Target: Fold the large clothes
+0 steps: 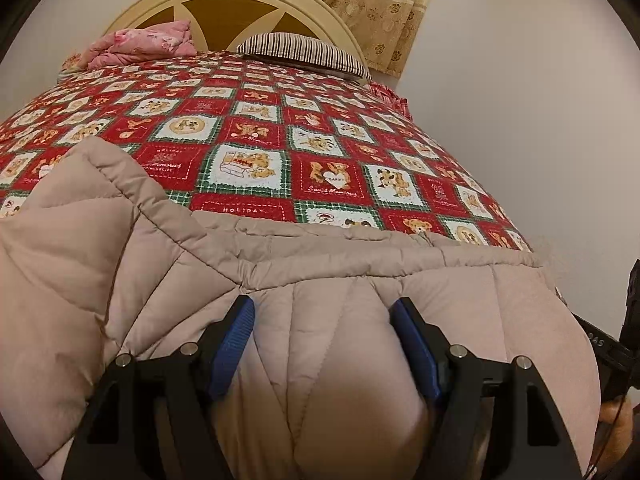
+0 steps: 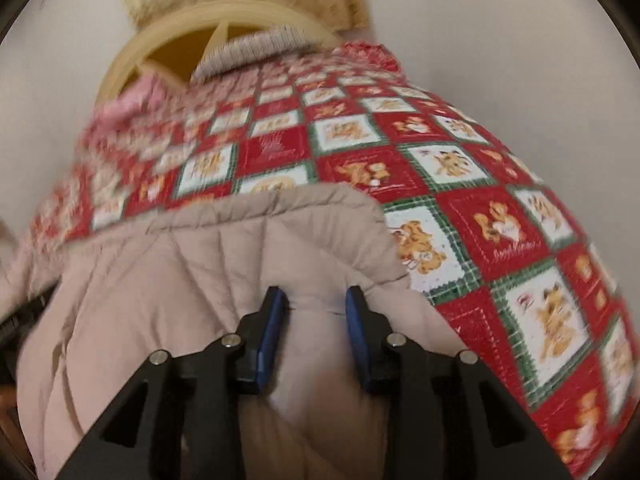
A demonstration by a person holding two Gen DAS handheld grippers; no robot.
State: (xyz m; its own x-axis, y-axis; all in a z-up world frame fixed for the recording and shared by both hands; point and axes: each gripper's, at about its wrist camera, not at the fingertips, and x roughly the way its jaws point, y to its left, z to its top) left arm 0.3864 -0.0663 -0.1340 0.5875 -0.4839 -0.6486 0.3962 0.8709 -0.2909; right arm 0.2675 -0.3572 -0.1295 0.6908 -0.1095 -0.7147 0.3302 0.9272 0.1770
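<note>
A large beige quilted puffer coat [image 1: 192,280] lies on the near end of a bed with a red, green and white teddy-bear quilt [image 1: 320,128]. My left gripper [image 1: 322,308] has blue pads; its jaws stand wide with a thick puffy fold of the coat bulging between them. My right gripper [image 2: 316,300] is narrower, its blue pads pressed against a fold of the same coat [image 2: 192,264]. The right wrist view is motion-blurred. The coat's lower part is hidden under both grippers.
At the bed's far end stand a cream headboard [image 1: 240,4], a striped pillow [image 1: 304,54] and a pink bundle [image 1: 144,46]. A patterned curtain [image 1: 376,12] hangs behind. A white wall runs along the right side. The other gripper shows at the right edge [image 1: 628,320].
</note>
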